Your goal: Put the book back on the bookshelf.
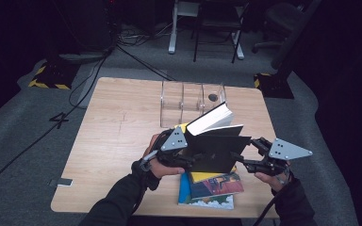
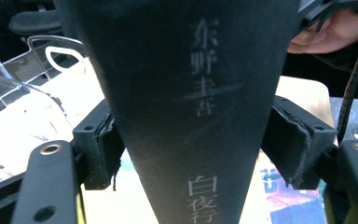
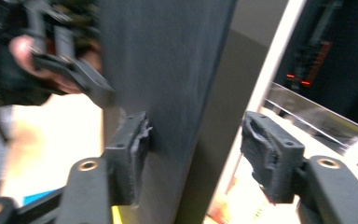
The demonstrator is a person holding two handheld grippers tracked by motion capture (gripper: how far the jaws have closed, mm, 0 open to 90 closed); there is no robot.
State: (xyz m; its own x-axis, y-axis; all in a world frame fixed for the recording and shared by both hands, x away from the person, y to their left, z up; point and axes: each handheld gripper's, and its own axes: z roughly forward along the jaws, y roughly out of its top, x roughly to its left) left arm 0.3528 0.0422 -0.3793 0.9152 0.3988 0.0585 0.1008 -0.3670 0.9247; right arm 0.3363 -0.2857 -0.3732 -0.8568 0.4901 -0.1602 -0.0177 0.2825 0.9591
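Note:
A thick black book (image 1: 215, 149) hangs partly open above the table, its white pages (image 1: 212, 117) fanning up at the top. My left gripper (image 1: 195, 162) is shut on its spine (image 2: 196, 93), which bears pale printed characters; both pads press its sides. My right gripper (image 1: 240, 157) is at the book's right edge with its jaws open. In the right gripper view the left pad (image 3: 133, 140) rests against the black cover (image 3: 168, 70), while the right pad (image 3: 268, 149) stands apart from the book.
A stack of colourful books (image 1: 209, 188) lies on the wooden table (image 1: 122, 132) right under the black book, near the front edge. A clear acrylic book holder (image 1: 188, 101) stands behind it. Cables and chair legs are on the floor beyond.

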